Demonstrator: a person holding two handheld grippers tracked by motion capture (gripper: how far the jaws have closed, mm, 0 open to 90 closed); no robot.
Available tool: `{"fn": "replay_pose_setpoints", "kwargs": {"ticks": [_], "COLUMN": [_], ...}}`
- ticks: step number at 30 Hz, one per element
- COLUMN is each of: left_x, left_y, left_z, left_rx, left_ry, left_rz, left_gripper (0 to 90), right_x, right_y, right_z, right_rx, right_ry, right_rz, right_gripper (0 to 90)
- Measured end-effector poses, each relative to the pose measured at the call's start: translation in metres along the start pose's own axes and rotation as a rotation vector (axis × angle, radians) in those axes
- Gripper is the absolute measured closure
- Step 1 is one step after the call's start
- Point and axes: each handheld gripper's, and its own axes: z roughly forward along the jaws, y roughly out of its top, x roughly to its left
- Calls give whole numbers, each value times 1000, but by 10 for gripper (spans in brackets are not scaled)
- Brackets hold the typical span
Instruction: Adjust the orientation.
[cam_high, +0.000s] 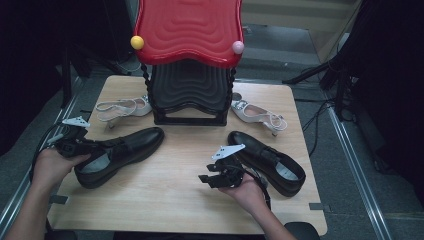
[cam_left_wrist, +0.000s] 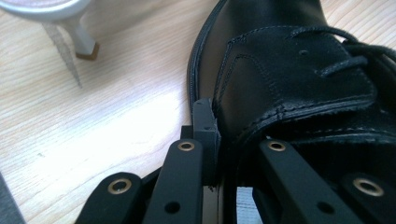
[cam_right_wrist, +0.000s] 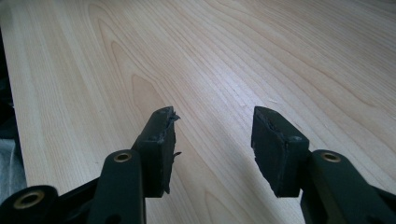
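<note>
My right gripper (cam_high: 207, 178) hovers over bare light-wood table (cam_high: 165, 195), jaws apart, nothing between them. My left gripper (cam_high: 102, 147) is clamped on the side wall of the near black lace-up shoe (cam_high: 125, 150) at the table's left; one pad outside, the other inside the opening, I think, view is tight. Second black shoe (cam_high: 270, 160) lies just right of my right hand. Farther back, two silver heeled sandals (cam_high: 122, 107) (cam_high: 257, 115) flank a black stand (cam_high: 187, 95) with a red wavy top (cam_high: 190, 27). Grey floor (cam_high: 340, 165) and cables (cam_high: 320, 112) beyond, dark surroundings.
</note>
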Motion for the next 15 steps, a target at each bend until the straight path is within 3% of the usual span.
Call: {"fn": "replay_pose_setpoints", "kwargs": {"ticks": [7, 15], "left_x": [-22, -54], "left_y": [10, 29], "left_z": [0, 20], "left_rx": [-18, -22], "left_ry": [-41, -59], "left_rz": [19, 32], "left_gripper": [840, 839], "right_x": [-1, -1], "right_y": [0, 0], "right_z": [-3, -4], "right_rx": [-9, -16], "right_ry": [-3, -10], "right_rz": [3, 6], "right_gripper": [505, 507]}}
